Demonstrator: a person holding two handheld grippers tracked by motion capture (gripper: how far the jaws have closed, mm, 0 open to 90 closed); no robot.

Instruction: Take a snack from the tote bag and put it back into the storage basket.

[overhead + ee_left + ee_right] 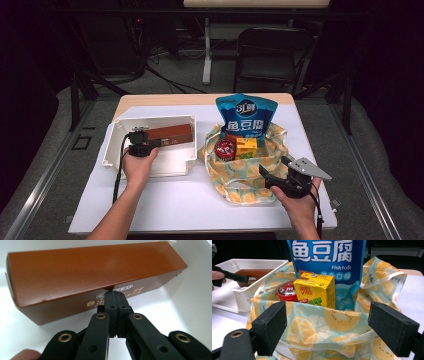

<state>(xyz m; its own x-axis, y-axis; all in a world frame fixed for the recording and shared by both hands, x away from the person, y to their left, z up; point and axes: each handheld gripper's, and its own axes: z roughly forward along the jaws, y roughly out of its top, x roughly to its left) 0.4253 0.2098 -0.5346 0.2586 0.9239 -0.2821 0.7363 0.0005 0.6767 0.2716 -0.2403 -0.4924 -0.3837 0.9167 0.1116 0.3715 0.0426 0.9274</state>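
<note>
Bright overhead light on the white surface (190, 200); dark, murky surroundings; soft, low-resolution pictures with blurred near edges.

Our forearms are bare, with no sleeves, and each hand carries black tongs. The left tongs (115, 293) have matte black linkage arms set with brass-ringed rivet holes, small dark screws in the flat rubbery pads, and a black cable trailing back along our arm. The right tongs (327, 327) end in two blocky, rough-textured black pads, wear a grey three-cornered plate on top, and also trail a black cable.
</note>
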